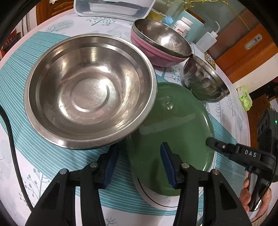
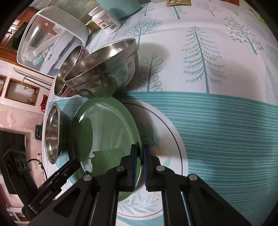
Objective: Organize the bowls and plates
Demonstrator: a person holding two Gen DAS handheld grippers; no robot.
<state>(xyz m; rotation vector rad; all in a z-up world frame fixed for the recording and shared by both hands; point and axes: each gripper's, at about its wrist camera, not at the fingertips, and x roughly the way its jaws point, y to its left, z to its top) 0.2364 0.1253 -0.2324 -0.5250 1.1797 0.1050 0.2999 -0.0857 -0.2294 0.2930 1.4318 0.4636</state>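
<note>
A green plate [image 1: 173, 128] lies over a white plate [image 1: 156, 201] with a black ring. My right gripper [image 2: 139, 161] is shut on the green plate's rim [image 2: 137, 139], and it also shows in the left wrist view [image 1: 208, 141] at the plate's right edge. My left gripper [image 1: 139, 160] is open and empty, its fingers over the green plate's near-left edge. A large steel bowl [image 1: 90, 90] sits to the left, its rim overlapping the green plate. A small steel bowl [image 1: 205, 81] stands behind the plate. Another steel bowl [image 1: 163, 38] sits nested in pink bowls [image 1: 149, 50].
A white lidded container [image 1: 113, 8] stands at the back of the table. A pill bottle [image 1: 184, 25], a squeeze bottle [image 1: 206, 40] and a teal box [image 1: 194, 24] are at the back right. A black cable [image 1: 12, 147] runs along the left.
</note>
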